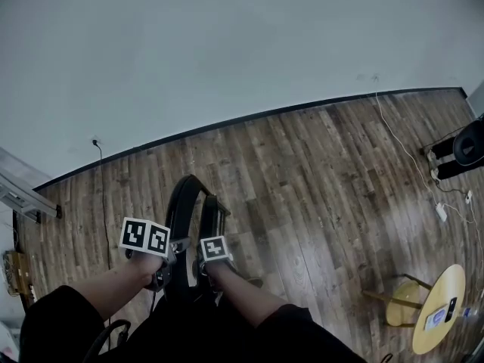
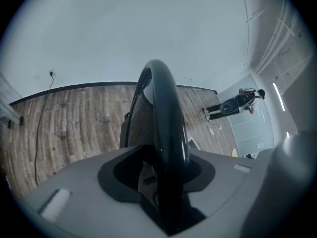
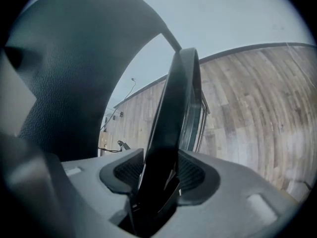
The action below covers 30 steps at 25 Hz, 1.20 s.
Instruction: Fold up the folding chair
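Folding chair: the black folding chair (image 1: 187, 203) is standing on the wood-plank floor (image 1: 325, 172) at the lower centre of the head view. It is just above the person's forearms (image 1: 249, 297), and its curved frame tubes are lying close together, seen from above.
Left claw: the left claw (image 1: 166, 274) is clenching on a glossy black tube (image 2: 163, 103) of the chair frame. In the left gripper view that tube is running up from between the jaws through the middle of the frame and arching over at the top.
Right claw: the right claw (image 1: 198, 272) is grasping a second black frame rail (image 3: 173, 113), just to the right of the other claw. In the right gripper view the rail is rising from between the pads and leaning to the right.
Grained panel: a dark grained panel (image 3: 64, 73) is filling the upper left of the right gripper view; which part of the chair it is cannot be told.
Wall: a pale wall (image 1: 227, 36) is meeting the floor along a black baseboard (image 1: 302, 110), with a thin cable (image 1: 103, 195) hanging down it at the left.
Lower right: a round yellow tabletop (image 1: 446, 282) is carrying a phone-like thing (image 1: 439, 318).
Right edge: a black machine (image 1: 467, 148) is standing on the floor, well apart from the chair.
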{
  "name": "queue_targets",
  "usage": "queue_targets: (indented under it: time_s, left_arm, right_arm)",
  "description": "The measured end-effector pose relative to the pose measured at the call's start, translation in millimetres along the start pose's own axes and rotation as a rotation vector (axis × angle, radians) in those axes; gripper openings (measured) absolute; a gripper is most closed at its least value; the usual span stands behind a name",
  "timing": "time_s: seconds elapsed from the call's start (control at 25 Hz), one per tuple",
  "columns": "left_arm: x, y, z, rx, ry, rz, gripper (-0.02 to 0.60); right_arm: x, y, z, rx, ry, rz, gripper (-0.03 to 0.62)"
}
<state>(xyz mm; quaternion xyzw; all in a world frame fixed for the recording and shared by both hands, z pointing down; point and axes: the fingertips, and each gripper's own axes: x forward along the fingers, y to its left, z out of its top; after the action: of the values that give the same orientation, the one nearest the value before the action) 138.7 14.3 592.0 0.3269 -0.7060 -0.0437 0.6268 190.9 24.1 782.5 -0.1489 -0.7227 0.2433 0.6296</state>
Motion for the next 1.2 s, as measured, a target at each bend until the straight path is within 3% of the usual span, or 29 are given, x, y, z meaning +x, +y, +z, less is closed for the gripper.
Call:
queue_targets:
  time_s: [0.4,0.76,0.96,1.2]
  left_arm:
    - [-8,17,-3,0.033,0.021,-0.021,0.167]
    - [-13,26,-4,0.057,0.017,-0.095,0.192]
    - [-18,37,-3,0.066,0.003,-0.134,0.201]
    - [-27,46,-2,0.059,-0.051,-0.179,0.207]
  right_arm:
    - [14,18,4,-0.029,0.017,0.006,0.190]
    - [11,28,1,-0.105,-0.009,0.057,0.190]
    - [-13,42,-4,-0.213,-0.024,0.102,0.163]
    - [-65,65,30,-0.440,-0.164,0.090,0.165]
